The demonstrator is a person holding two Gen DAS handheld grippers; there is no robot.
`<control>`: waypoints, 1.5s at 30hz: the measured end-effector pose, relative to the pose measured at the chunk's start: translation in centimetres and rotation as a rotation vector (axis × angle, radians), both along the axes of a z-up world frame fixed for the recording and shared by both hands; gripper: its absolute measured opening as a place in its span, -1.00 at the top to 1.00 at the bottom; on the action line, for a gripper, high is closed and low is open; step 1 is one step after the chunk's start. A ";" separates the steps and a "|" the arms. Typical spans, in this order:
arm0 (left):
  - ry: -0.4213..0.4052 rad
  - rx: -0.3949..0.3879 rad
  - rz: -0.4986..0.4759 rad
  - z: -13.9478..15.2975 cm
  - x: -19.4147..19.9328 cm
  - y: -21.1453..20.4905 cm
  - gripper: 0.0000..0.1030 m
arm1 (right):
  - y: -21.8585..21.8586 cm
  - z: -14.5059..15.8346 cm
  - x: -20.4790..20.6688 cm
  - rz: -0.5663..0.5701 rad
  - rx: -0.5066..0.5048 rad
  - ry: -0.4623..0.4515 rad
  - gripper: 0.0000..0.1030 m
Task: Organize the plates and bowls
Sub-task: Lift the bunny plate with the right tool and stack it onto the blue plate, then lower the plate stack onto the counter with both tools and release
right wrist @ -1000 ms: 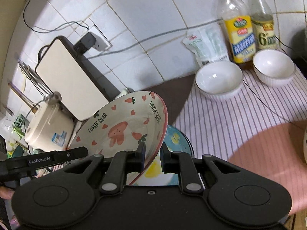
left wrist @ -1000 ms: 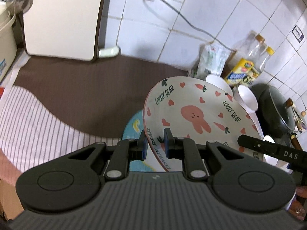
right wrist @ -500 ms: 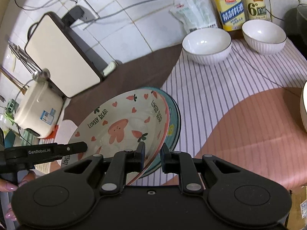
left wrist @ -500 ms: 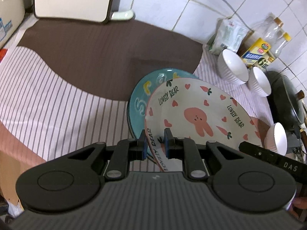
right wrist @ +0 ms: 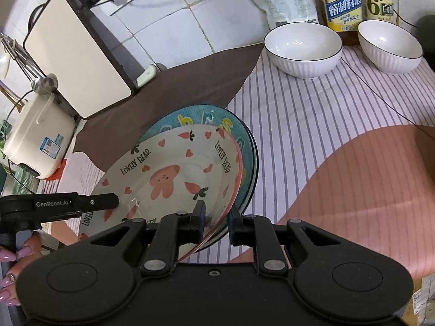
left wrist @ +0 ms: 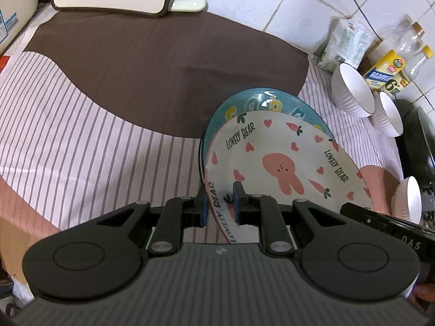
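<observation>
Left wrist: blue plate (left wrist: 261, 103) mostly hidden under bunny plate (left wrist: 285, 160).

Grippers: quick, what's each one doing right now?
Left gripper: shut on the bunny plate rim.
Right gripper: shut on the same plate's opposite rim.

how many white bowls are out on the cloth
3. Two white ribbed bowls sit side by side in front of the bottles; a third lies near the dark pan. Others may be hidden.
</observation>
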State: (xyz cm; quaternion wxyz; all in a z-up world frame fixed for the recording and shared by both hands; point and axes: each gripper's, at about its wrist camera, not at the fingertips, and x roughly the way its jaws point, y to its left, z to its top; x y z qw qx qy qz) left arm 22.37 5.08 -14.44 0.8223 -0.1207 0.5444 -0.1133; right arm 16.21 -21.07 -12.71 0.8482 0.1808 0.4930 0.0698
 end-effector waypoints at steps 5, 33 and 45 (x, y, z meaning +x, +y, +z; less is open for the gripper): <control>0.009 -0.001 0.002 -0.5 0.5 0.0 0.69 | 0.5 0.1 0.8 0.007 -0.033 0.005 0.58; 0.033 0.027 0.065 -1.2 -0.1 -0.9 0.68 | 4.2 -0.5 1.2 0.081 -0.372 -0.007 0.33; 0.005 0.057 0.067 -1.3 -0.5 -1.4 0.68 | 4.8 -1.1 1.0 0.098 -0.439 -0.080 0.28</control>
